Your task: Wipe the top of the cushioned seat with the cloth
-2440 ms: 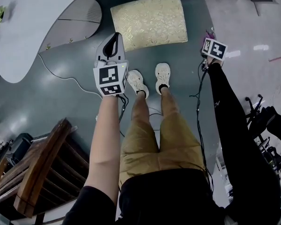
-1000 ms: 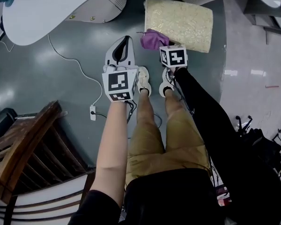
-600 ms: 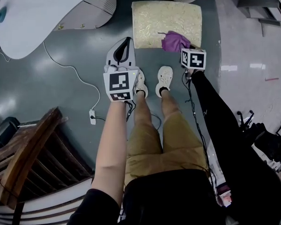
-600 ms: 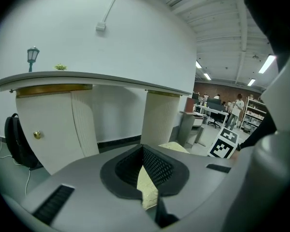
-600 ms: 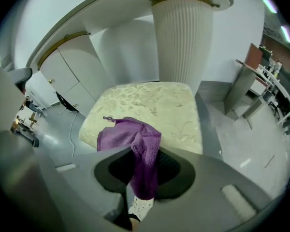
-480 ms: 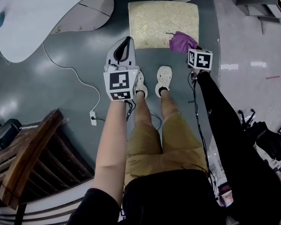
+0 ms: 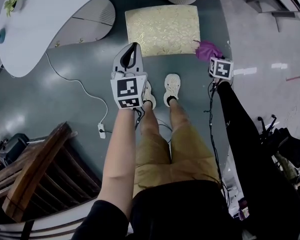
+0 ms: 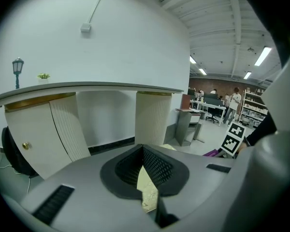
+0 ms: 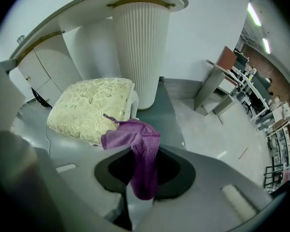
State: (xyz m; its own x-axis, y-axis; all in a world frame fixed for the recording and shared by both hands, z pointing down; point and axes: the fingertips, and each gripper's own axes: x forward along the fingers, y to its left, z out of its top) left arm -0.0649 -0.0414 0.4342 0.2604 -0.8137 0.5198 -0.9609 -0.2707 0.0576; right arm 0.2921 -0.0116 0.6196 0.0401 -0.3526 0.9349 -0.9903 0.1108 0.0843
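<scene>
- Beyond the near right corner of the cushioned seat (image 7: 162, 24), the cloth (image 7: 208, 49) is being held over the floor (image 7: 90, 59), just off the cushion and not touching its top; the right gripper (image 7: 211, 55) is being seen clamped on it, the purple fabric bunched between the jaws and spilling forward over them
- From the right gripper, the seat is being found ahead and to the left; in the right gripper view its gold-patterned top is lying up and left of the cloth, beside a ribbed white pillar (image 9: 137, 52)
- The seat's long axis is being read as running left to right across the person's front; a lowering of the cloth onto the top and a leftward sweep along that axis are judged to be what the next move calls for
- The left gripper (image 7: 132, 46) is being held at the seat's near left corner, jaws together at the tips with nothing between them; whether it is touching the seat cannot be told
- The right gripper, carrying the cloth, is judged the working one; both are near the seat
</scene>
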